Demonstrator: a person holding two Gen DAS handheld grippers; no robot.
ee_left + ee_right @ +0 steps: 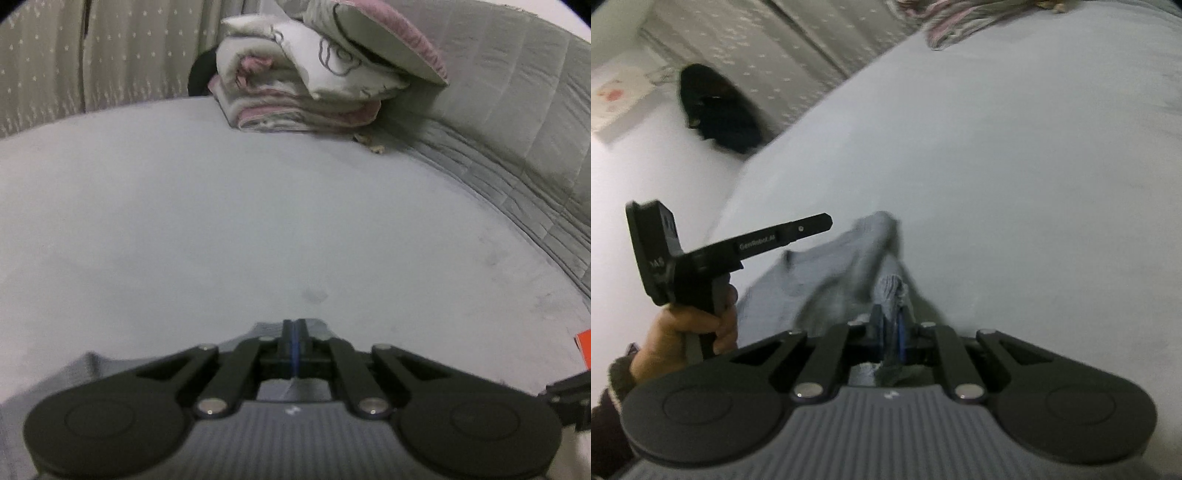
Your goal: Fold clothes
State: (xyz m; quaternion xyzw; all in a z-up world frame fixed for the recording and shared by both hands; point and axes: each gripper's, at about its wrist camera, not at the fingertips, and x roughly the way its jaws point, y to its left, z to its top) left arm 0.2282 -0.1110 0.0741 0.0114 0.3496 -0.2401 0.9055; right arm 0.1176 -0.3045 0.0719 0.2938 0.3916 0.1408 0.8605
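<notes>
- Left gripper [294, 328] sits low at 6 o'clock in its own view, jaws pressed tight together with only a thin blue line between them. A grey garment [88, 373] spreads under and around the linkage, and a small fold of it shows just behind the closed tips, so I judge the jaws are clenched on an edge of it, though the pinch itself is mostly hidden.
- Right gripper [890, 325] is likewise nearly closed, and here the hold is plain: a bunched ridge of the same grey garment rises out from between its fingers towards 12 o'clock.
- From the right wrist view the garment runs from the jaws out to 10 o'clock, rumpled and blurred, lying on the pale grey bed [1015, 155].
- At 9 o'clock in that view a hand [683, 332] holds the handle of the left gripper, whose fingers point towards 3 o'clock, close beside the cloth.
- Far off at 12 o'clock in the left view lies a pile of pink and white bedding [306, 85] against the quilted headboard [517, 110]; it is well apart from the work.
- Step in hand, as I judge it: both grips are set on the garment, ready for lifting or spreading.
- Next move likely calls for raising both hands together and drawing them apart, so the cloth hangs or lies flat before any fold is made.
</notes>
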